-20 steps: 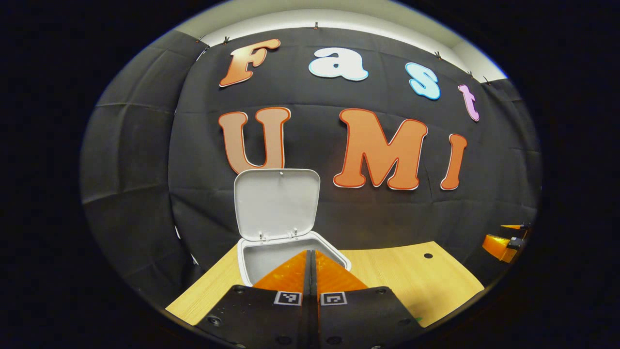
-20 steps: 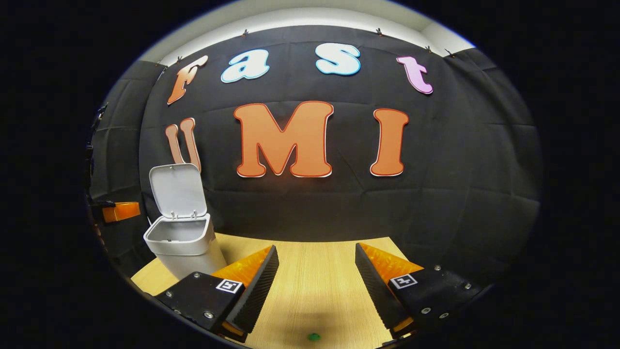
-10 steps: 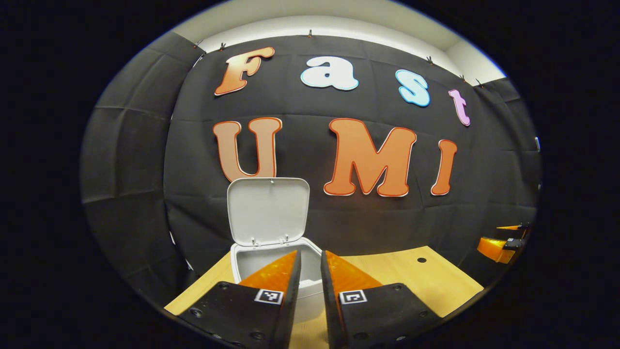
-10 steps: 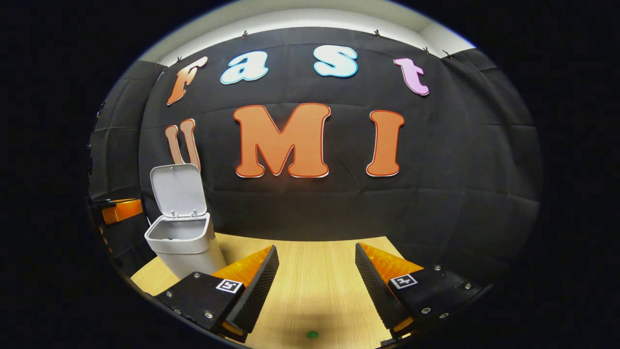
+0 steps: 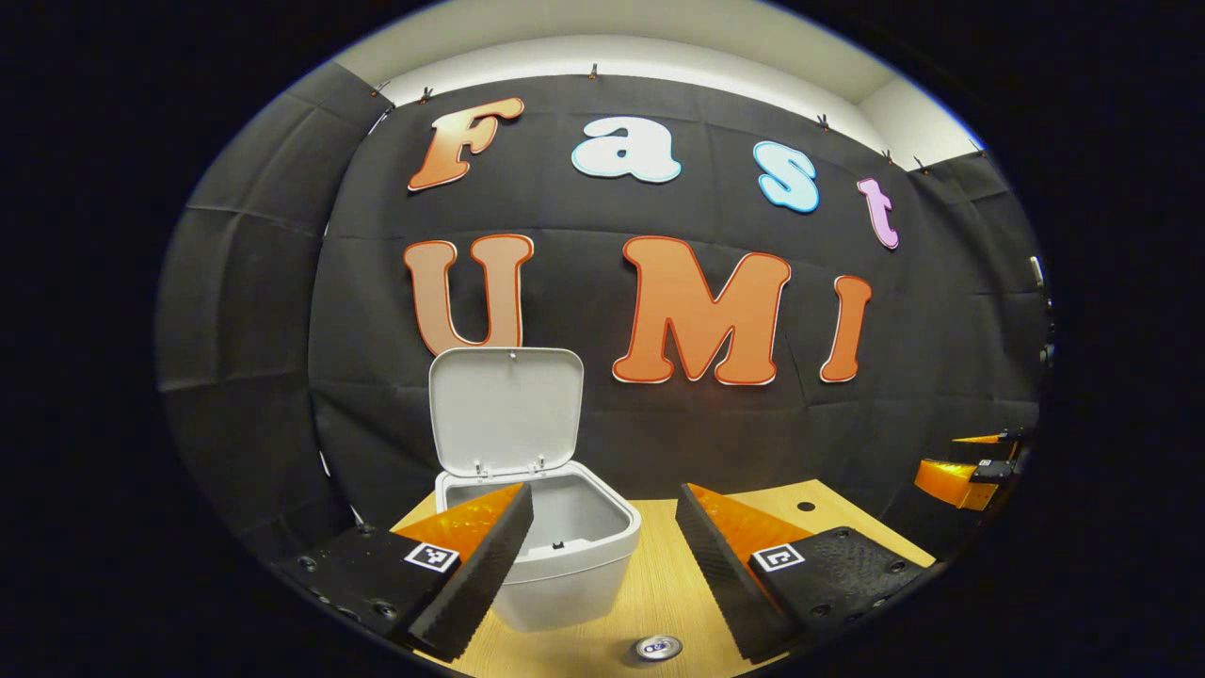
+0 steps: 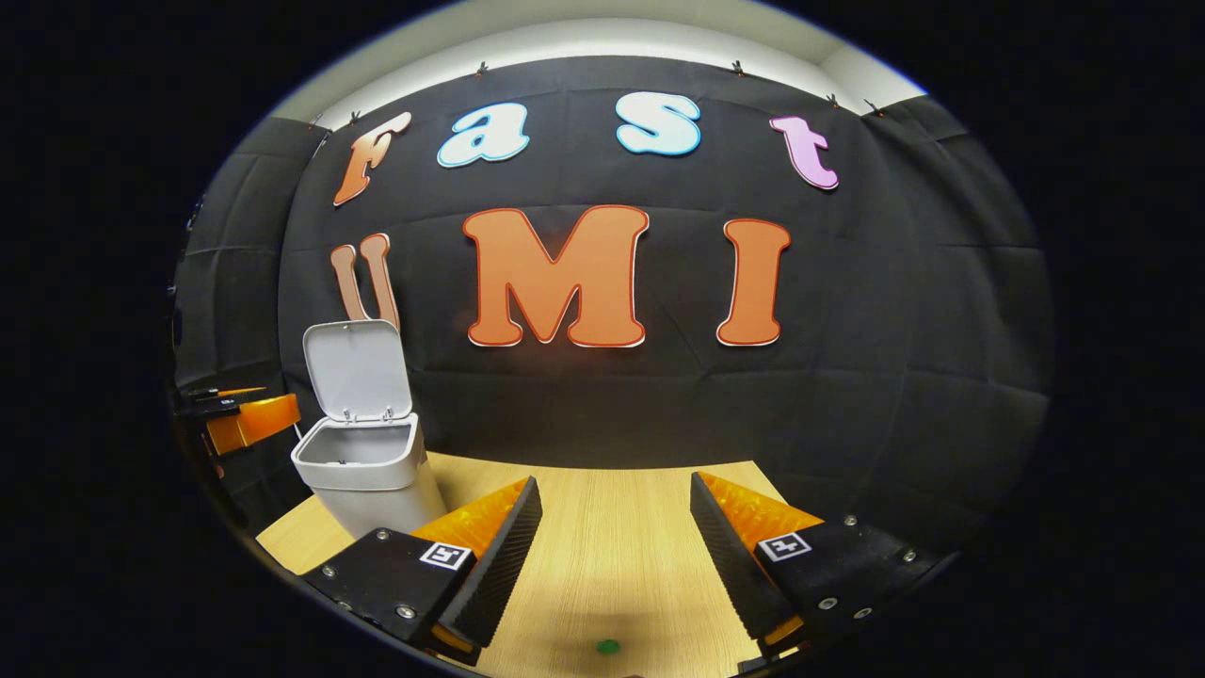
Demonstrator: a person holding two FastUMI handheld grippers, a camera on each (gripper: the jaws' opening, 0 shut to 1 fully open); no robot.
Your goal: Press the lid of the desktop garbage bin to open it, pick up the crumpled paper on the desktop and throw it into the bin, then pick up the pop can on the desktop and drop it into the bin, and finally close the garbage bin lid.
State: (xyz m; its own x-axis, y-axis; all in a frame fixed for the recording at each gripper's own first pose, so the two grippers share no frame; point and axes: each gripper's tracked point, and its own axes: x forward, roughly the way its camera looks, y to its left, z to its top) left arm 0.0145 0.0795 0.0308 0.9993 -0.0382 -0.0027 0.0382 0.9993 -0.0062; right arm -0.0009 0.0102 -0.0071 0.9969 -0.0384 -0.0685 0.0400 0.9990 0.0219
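The white bin (image 5: 565,565) stands on the wooden table with its lid (image 5: 506,410) raised upright, and what I see of its inside is bare. My left gripper (image 5: 602,492) is open just in front of the bin, nothing between its fingers. The silver top of the pop can (image 5: 656,647) shows on the table, low between those fingers. In the right gripper view the bin (image 6: 369,471) stands at the left with its lid (image 6: 356,369) up. My right gripper (image 6: 615,482) is open over bare table, to the right of the bin.
The wooden table (image 6: 612,565) ends at the black cloth wall behind. A small green dot (image 6: 608,647) lies on it below my right gripper. A dark hole (image 5: 806,507) sits near the table's far right corner. Each gripper appears at the other view's edge: right (image 5: 970,466), left (image 6: 240,419).
My left gripper went from shut above the bin's mouth to wide open and drew back from it, bringing the can's top into view. The right gripper barely moved.
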